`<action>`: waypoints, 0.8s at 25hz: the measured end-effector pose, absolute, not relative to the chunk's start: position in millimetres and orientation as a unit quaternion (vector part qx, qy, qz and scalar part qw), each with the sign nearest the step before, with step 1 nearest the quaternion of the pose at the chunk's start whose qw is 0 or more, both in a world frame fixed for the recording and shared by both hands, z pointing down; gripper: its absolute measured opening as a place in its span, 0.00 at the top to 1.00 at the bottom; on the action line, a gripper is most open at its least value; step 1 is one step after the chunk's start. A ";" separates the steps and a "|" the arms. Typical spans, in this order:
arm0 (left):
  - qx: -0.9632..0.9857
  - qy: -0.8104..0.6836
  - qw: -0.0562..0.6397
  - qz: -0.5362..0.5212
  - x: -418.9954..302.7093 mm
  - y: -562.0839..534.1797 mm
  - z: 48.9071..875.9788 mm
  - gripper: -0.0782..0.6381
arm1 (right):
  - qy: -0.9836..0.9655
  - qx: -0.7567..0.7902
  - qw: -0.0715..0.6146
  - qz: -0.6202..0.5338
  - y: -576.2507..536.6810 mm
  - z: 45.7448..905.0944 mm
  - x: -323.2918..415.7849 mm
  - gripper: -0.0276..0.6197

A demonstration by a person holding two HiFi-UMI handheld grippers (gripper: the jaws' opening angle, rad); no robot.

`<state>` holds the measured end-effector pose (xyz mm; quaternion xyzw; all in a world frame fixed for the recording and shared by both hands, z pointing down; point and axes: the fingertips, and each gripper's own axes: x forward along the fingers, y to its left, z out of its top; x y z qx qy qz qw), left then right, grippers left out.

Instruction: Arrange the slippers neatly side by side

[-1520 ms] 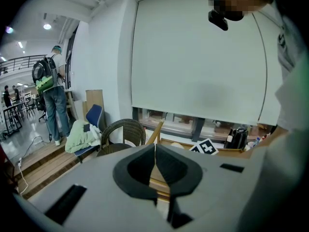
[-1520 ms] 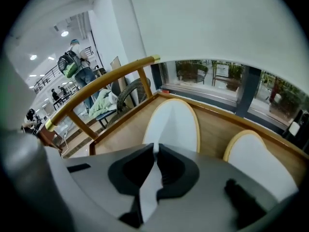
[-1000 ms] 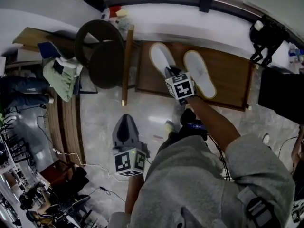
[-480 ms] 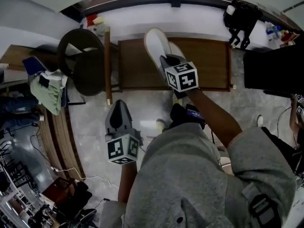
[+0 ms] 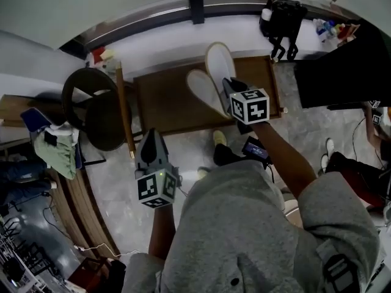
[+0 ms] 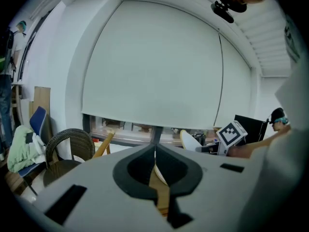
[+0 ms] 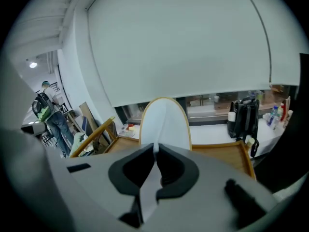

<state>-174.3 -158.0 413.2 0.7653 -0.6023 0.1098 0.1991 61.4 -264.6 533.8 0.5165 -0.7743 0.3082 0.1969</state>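
Two white slippers with tan rims are over a low brown wooden platform (image 5: 165,102). My right gripper (image 5: 231,85) is shut on the heel edge of one slipper (image 5: 221,58), which hangs lifted and points away from me. In the right gripper view that slipper (image 7: 164,122) rises straight ahead of the closed jaws. The other slipper (image 5: 203,90) lies slanted on the platform just left of the right gripper. My left gripper (image 5: 152,134) hovers over the marble floor, near the platform's front edge, shut and holding nothing (image 6: 155,151).
A round wicker chair (image 5: 91,102) and a leaning wooden pole (image 5: 124,112) stand left of the platform. A black bag (image 5: 282,20) and bottles (image 5: 333,26) sit by the wall at the right. Green clothes (image 5: 55,148) lie far left. The person's foot (image 5: 219,138) is near the platform's front.
The right gripper has lifted one slipper off the platform and carried it rightward, toward the other. The head view has swung. The left gripper has stayed shut and hardly moved.
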 end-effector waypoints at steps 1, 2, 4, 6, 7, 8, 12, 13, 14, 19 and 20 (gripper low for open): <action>0.770 -0.597 0.197 0.111 -168.5 -162.5 413.5 0.87 | -0.768 0.523 0.202 0.311 -262.4 538.5 72.2 0.90; 0.773 -0.593 0.196 0.111 -162.9 -166.4 413.5 0.87 | -0.761 0.528 0.207 0.314 -259.7 544.5 82.3 0.90; 0.778 -0.586 0.195 0.112 -154.3 -171.6 413.8 0.87 | -0.747 0.537 0.219 0.325 -252.4 559.0 99.8 0.90; 0.782 -0.581 0.196 0.116 -148.3 -174.2 415.1 0.87 | -0.731 0.544 0.230 0.341 -243.9 574.6 115.0 0.90; 0.782 -0.579 0.197 0.119 -146.2 -175.6 416.0 0.87 | -0.724 0.548 0.235 0.347 -240.3 582.3 122.5 0.90; 0.782 -0.578 0.198 0.122 -144.6 -176.9 416.9 0.87 | -0.716 0.552 0.240 0.353 -237.2 589.9 129.9 0.90; 0.776 -0.581 0.206 0.133 -141.3 -178.4 423.8 0.87 | -0.688 0.563 0.257 0.378 -229.3 623.9 154.8 0.90; 0.774 -0.582 0.210 0.137 -140.8 -178.0 426.0 0.87 | -0.681 0.565 0.260 0.386 -228.2 632.3 159.1 0.90; 0.771 -0.584 0.212 0.141 -140.3 -178.3 427.4 0.87 | -0.675 0.567 0.260 0.394 -228.1 639.8 162.4 0.90; 0.762 -0.594 0.210 0.151 -136.0 -184.4 429.1 0.87 | -0.653 0.575 0.260 0.419 -239.5 659.7 173.2 0.90; 0.761 -0.596 0.208 0.152 -135.4 -186.2 428.7 0.87 | -0.650 0.575 0.264 0.420 -242.6 662.0 174.6 0.90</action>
